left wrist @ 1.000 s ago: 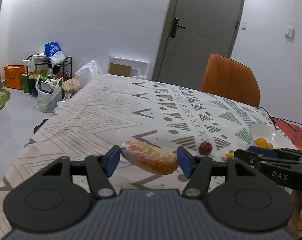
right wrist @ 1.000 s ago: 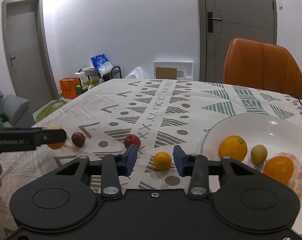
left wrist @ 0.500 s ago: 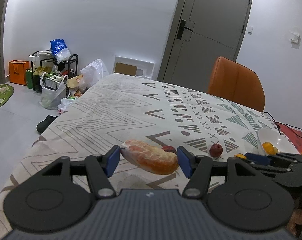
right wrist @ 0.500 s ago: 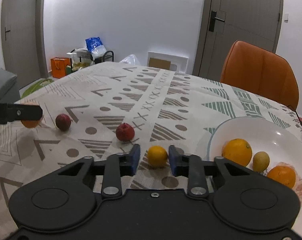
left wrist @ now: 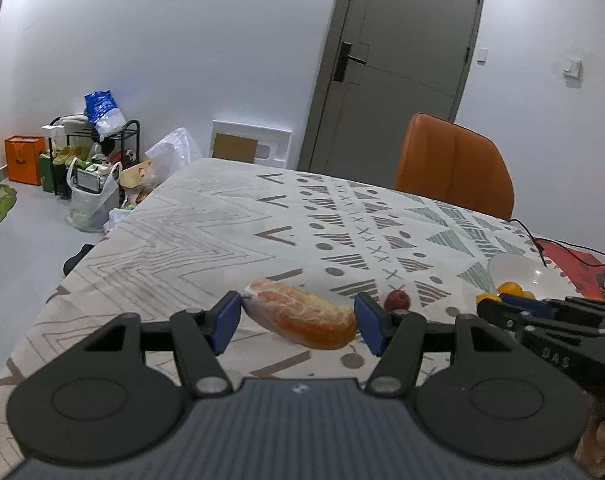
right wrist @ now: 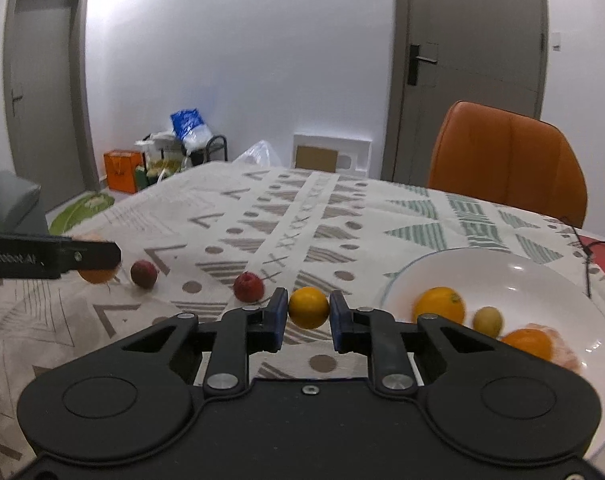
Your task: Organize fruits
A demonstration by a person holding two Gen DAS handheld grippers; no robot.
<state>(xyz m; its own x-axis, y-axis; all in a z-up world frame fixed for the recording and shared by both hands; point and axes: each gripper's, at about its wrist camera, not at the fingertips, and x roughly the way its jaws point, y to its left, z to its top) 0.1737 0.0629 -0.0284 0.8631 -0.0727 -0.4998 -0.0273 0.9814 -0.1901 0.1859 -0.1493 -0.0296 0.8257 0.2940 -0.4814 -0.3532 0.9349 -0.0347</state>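
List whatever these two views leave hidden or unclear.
- Left wrist view: white plate mostly hidden behind the right tool; its fruit count unreadable.
- Right wrist view: wrapped peeled citrus mostly hidden behind the left tool.
- Right wrist view: plate's right rim cut off by the frame edge.

Peeled citrus segment [left wrist: 302, 318], orange-pink with white pith, lying tilted between blue pads, off the cloth. Small round orange [right wrist: 308, 307] between blue pads, just left of white bowl [right wrist: 542, 280]. Two dark red fruits [right wrist: 248, 286] [right wrist: 144, 274] resting apart on patterned cloth. In bowl: large orange [right wrist: 441, 305], small yellow-green fruit [right wrist: 488, 321], peeled citrus piece [right wrist: 532, 344], near front rim.
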